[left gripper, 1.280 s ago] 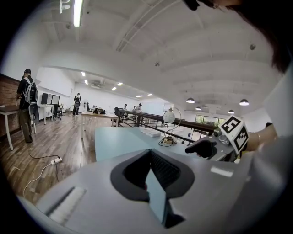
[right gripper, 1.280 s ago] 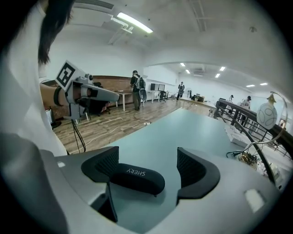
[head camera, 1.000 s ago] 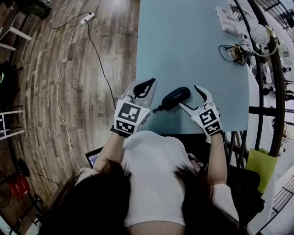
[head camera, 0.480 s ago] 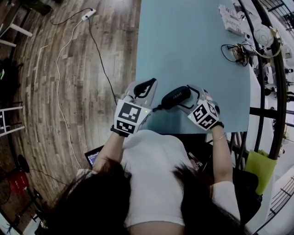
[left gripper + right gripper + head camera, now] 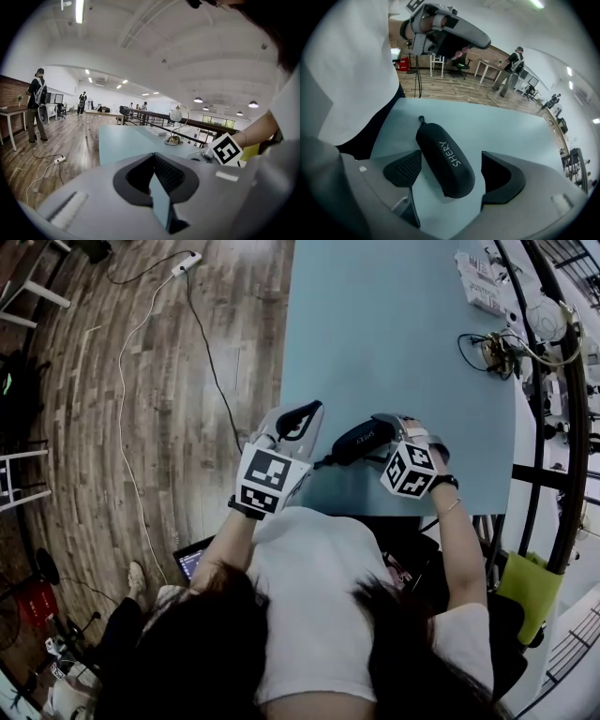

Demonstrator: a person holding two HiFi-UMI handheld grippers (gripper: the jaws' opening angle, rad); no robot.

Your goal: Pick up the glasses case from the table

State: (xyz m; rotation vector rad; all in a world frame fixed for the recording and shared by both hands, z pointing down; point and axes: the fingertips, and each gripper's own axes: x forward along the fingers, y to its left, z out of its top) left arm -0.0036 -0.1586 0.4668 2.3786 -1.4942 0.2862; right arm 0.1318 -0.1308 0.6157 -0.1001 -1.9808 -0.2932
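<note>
The black zip glasses case [image 5: 359,440] lies on the light-blue table [image 5: 394,334] near its front edge. In the right gripper view the case [image 5: 445,159] bears white lettering, and its zip pull points away. My right gripper [image 5: 452,164] is open and straddles the near end of the case. Its left pad [image 5: 405,169] sits close beside the case, and a gap separates the case from the right pad [image 5: 501,180]. From the head view the right gripper [image 5: 380,432] covers the case's right end. My left gripper [image 5: 302,416] hovers at the table's front left corner, shut and holding nothing.
Wires and a small gadget [image 5: 492,351] lie at the table's right edge, a printed packet [image 5: 483,282] at the far right corner. A black railing [image 5: 562,427] runs along the right. A power strip [image 5: 187,261] and cable lie on the wooden floor to the left.
My right gripper has swung left and turned, so its open jaws now straddle the case instead of standing to its right. The left gripper has stayed put.
</note>
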